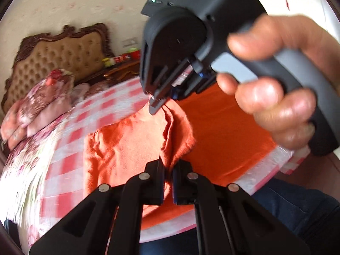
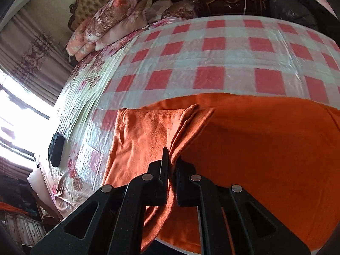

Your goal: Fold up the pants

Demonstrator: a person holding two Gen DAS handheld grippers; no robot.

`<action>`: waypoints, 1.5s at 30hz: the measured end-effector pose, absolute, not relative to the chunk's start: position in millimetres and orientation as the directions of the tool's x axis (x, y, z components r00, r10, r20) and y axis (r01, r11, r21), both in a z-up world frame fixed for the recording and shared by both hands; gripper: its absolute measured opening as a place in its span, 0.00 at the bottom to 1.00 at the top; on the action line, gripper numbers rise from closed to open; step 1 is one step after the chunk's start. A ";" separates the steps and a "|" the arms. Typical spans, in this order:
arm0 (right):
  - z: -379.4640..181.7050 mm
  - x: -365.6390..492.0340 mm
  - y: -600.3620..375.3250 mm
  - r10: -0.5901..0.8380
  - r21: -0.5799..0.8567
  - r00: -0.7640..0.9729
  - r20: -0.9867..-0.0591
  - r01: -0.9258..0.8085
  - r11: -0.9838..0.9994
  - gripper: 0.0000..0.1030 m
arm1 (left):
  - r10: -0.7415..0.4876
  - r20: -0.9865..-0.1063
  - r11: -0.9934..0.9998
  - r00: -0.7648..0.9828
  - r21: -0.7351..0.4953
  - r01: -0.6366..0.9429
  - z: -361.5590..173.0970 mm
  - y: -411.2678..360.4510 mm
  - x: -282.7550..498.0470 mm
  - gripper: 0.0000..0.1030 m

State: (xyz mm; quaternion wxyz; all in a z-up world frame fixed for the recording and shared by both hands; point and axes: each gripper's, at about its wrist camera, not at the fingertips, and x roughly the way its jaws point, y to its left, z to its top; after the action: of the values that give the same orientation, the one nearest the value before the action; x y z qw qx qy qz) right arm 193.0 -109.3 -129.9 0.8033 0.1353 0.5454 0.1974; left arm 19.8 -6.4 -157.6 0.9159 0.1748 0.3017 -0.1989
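Orange pants lie spread on a red-and-white checked cloth near the bed's front edge. One part is folded over with a raised crease. In the right wrist view my right gripper is shut on that raised fold of orange fabric. The left wrist view shows the left gripper shut on a ridge of the pants. In that same view the right gripper, held by a hand, pinches the far end of the ridge. Both grippers lift the fabric slightly off the cloth.
A tufted headboard and a stack of floral bedding stand at the far left. A dark nightstand with jars sits behind the bed. A black object lies on the floral sheet by the bright window.
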 end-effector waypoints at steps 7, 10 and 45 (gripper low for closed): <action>-189.6 197.0 -166.3 0.554 0.564 0.272 -0.787 -0.047 0.824 0.21 | -0.224 -0.646 0.832 0.729 0.263 0.488 -185.9 -38.3 16.5 0.35; -199.4 195.4 -180.7 0.629 0.645 0.267 -0.730 -0.035 0.763 0.27 | -0.196 -0.645 0.827 0.738 0.295 0.478 -193.3 -43.4 14.6 0.37; -185.5 200.6 -191.4 0.432 0.438 0.385 -0.816 -0.077 0.896 0.07 | -0.206 -0.675 0.750 0.708 0.356 0.558 -203.3 -104.8 38.2 0.06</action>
State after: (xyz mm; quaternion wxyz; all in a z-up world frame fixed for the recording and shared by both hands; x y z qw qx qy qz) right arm 200.6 -191.4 -185.5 0.8153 0.1669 0.5321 0.1559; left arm 38.2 -104.8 -203.3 0.8808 0.2796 0.3146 -0.2168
